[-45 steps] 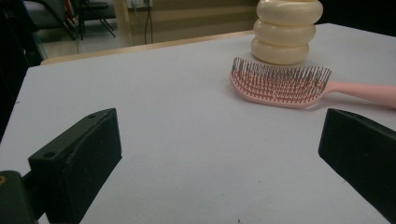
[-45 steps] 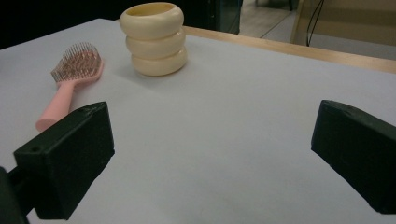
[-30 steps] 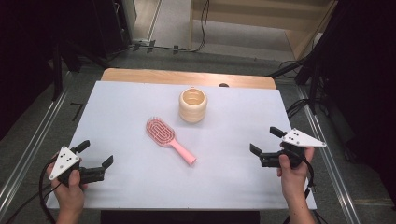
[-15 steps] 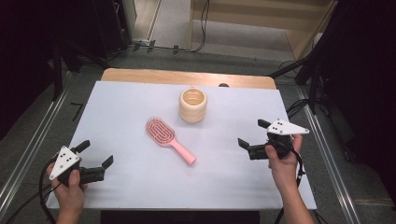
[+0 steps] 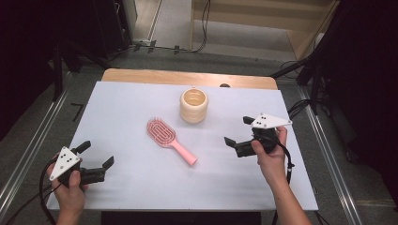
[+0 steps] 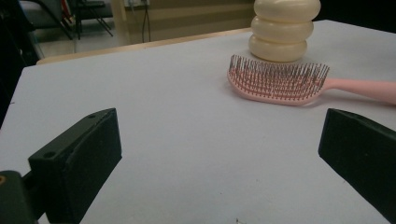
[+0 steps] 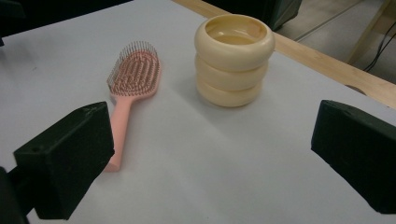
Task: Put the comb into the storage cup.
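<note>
Right gripper [image 5: 238, 132] has moved nearer the hairbrush [image 5: 170, 140], jaws spread wide, holding nothing.

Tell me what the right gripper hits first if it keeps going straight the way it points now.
Probably the pink hairbrush. The right gripper, jaws open, points across the table toward its handle; the cream cup stands farther off. Height above the table is hard to judge.

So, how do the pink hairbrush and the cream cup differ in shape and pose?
The pink hairbrush lies flat on the table with bristles up; the cream cup stands upright, mouth open to the top. The hairbrush is long and thin with a handle; the cup is round, like three stacked rings. Both rest on the white table, untouched, apart from each other.
</note>
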